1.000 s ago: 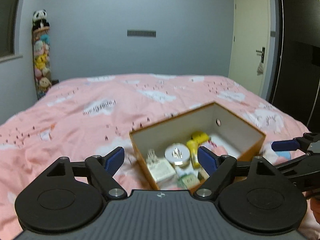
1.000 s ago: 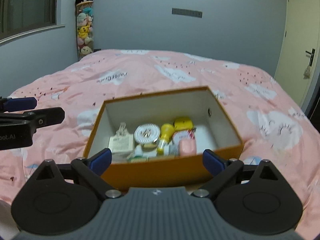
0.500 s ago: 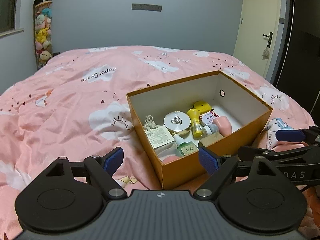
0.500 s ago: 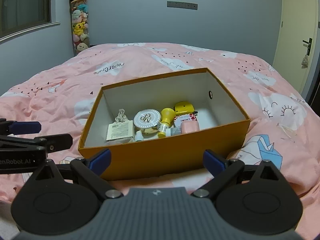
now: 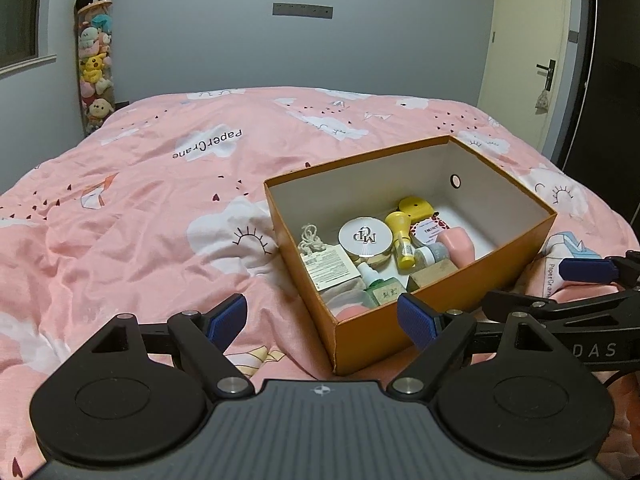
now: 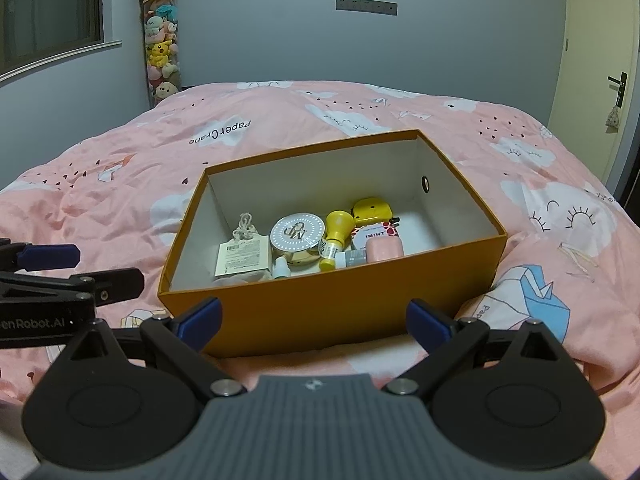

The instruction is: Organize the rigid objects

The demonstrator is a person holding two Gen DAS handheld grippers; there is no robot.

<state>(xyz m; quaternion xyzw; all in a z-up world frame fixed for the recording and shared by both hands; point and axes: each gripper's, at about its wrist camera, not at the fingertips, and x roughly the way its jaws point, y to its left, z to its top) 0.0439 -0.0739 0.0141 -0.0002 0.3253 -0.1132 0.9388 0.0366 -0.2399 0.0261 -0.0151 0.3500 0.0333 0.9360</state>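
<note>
One orange box (image 6: 328,312) on one pink bedspread (image 5: 140,208).

Inside box, countable:
- one round gold compact (image 6: 297,236)
- one yellow-capped bottle (image 6: 338,232)
- one yellow case (image 6: 370,210)
- one pink case (image 6: 384,249)
- one white card tag with string (image 6: 242,256)
- one round tin with red print (image 6: 374,234)
- one green bottle (image 5: 378,286)
- one small grey-capped bottle (image 6: 352,258)

More items low in box, too hidden to count.

Two grippers: left gripper (image 5: 320,318), right gripper (image 6: 314,316), each with two blue-tipped fingers.

One plush-toy column (image 6: 160,40), panda on top. One door (image 5: 524,40).
</note>
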